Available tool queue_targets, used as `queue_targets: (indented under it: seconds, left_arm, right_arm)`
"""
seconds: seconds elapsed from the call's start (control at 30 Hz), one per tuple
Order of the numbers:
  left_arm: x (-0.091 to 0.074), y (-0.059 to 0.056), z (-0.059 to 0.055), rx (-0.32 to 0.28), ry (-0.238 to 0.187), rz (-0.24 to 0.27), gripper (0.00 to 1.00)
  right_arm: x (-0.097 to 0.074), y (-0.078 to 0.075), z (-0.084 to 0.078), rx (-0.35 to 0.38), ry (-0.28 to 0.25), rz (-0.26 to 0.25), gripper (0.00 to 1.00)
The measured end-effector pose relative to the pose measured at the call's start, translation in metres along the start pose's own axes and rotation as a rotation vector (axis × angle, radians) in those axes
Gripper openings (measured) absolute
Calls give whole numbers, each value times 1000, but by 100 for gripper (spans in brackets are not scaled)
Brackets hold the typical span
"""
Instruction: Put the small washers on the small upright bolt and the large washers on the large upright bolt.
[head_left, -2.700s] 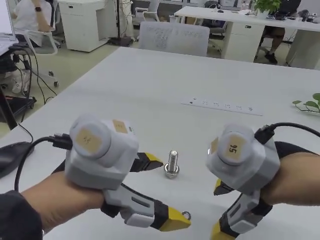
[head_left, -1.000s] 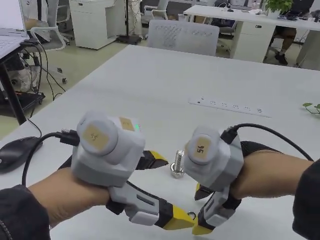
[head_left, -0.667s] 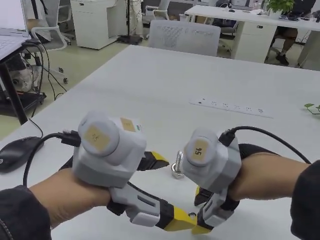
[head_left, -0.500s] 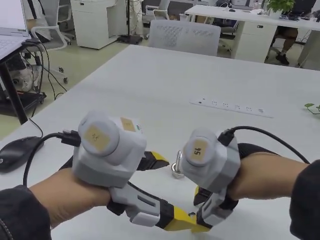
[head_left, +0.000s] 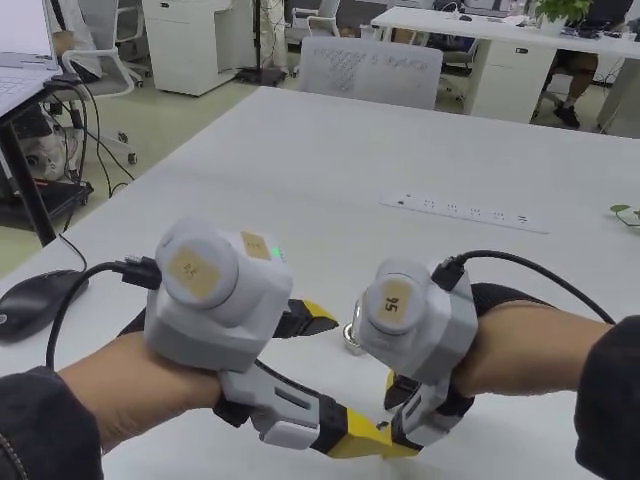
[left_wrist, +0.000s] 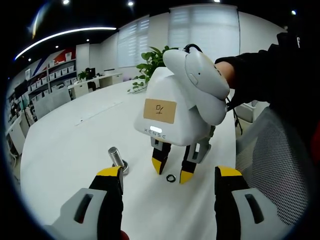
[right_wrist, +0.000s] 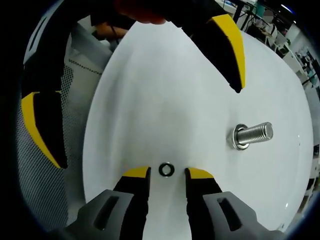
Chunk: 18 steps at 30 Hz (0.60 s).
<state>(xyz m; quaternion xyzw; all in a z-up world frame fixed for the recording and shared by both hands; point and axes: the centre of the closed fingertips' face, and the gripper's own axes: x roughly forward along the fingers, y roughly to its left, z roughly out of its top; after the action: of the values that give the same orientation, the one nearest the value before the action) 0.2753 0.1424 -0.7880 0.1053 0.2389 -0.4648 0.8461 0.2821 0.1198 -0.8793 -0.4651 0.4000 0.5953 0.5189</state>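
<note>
WASHER: lay flat on the bench, between the jaws of the right gripper, which was part-open and held nothing | BOLT: upright, near | LEFT GRIPPER: wide open, empty | RISK: the thin washer could skid or flip under closing jaws.

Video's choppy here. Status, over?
Right gripper open, straddling washer on table. Left gripper open, empty. Bolt upright nearby. Nothing blocking.

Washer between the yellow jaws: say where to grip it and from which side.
Pinch the washer across its outer rim, coming straight down from above. It is a thin ring lying flat on the table, and the right tool straddles it.
</note>
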Motion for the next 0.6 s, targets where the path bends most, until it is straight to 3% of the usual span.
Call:
queue_targets:
  seconds: [0.6]
  left_arm:
    - [2,0,0,2,4,-4,74]
  right_arm:
    - [0,0,-1,-35,20,-5,14]
